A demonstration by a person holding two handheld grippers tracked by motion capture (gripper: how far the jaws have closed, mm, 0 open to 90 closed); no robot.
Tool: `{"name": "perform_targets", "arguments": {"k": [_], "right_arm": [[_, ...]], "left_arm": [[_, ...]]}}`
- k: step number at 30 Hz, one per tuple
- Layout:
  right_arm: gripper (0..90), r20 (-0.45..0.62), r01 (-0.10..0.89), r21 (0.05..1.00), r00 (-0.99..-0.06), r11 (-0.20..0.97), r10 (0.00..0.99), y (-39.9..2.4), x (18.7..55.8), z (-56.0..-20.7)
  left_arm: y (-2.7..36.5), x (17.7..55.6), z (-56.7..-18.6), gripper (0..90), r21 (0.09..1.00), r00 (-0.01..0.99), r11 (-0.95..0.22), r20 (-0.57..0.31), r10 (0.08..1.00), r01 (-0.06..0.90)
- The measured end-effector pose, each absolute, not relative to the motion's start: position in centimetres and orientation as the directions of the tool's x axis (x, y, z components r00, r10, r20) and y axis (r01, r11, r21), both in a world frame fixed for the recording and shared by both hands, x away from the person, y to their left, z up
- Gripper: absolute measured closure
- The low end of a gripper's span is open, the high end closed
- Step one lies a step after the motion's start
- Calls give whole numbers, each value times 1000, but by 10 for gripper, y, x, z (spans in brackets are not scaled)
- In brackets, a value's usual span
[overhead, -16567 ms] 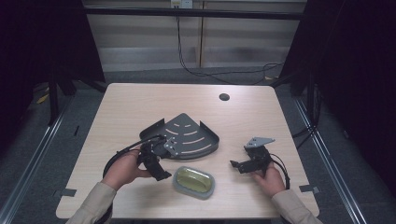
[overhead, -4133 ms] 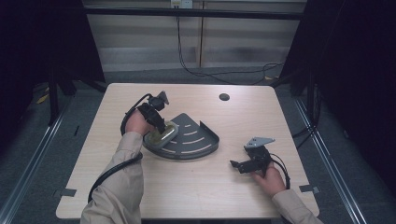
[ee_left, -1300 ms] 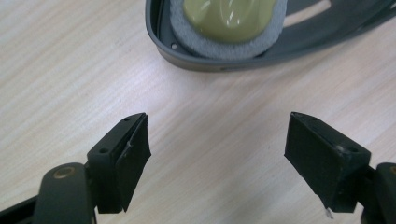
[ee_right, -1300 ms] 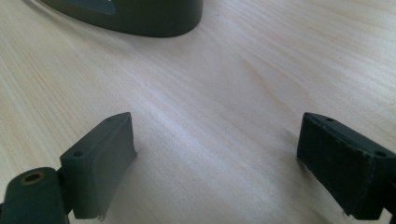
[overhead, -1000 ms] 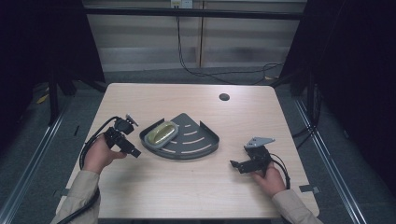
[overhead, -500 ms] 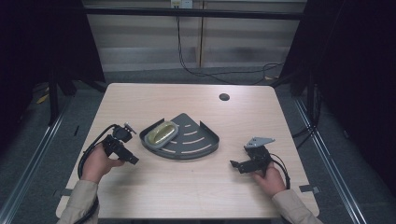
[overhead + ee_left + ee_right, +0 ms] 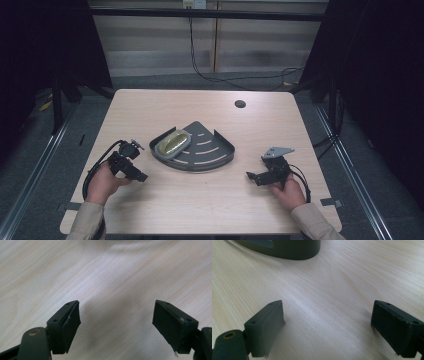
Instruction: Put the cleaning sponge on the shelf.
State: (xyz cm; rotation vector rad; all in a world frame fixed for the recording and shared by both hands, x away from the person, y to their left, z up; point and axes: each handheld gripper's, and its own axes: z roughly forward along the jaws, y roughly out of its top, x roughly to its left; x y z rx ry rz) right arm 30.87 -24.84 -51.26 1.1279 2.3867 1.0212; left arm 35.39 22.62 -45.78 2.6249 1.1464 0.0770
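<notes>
In the high view, a grey fan-shaped rack (image 7: 200, 147) lies near the middle of the wooden surface (image 7: 200, 200). A shallow dish with a yellow-green inside (image 7: 172, 143) rests on the far left part of the rack, tilted over its left edge. The left gripper (image 7: 141, 176) is held in the person's left hand (image 7: 102, 182) at the near left of the surface, a little apart from the rack and from the dish. Its black cable (image 7: 97, 162) curves around the left side of the hand. The right gripper (image 7: 251, 176) is held in the right hand (image 7: 289, 189) at the near right, also apart from the rack, with a grey three-cornered plate (image 7: 277, 150) on top of it. A small dark hole (image 7: 240, 104) is seen in the far part of the surface.

In the left gripper view, the two black jaws are spread wide, and nothing is between them. Under them there is bare pale wood. One pad (image 7: 72, 322) stands at the left and the other at the right, low over the surface.

In the right gripper view, the jaws are also spread wide and hold nothing. Between them is bare wood. At the far left of this view the dark curved wall of the rack (image 7: 287, 250) stands on the surface, well apart from the jaws.
</notes>
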Motion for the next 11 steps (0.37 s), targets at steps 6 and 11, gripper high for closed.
{"name": "perform_targets", "arguments": {"k": [6, 11], "right_arm": [[108, 22, 545, 716, -642, 436, 766, -248, 309, -513], [108, 22, 545, 716, -642, 436, 766, -248, 309, -513]], "left_arm": [[228, 352, -461, 216, 279, 683, -644, -62, 728, 712], [228, 352, -459, 223, 286, 681, -641, -62, 730, 713]]}}
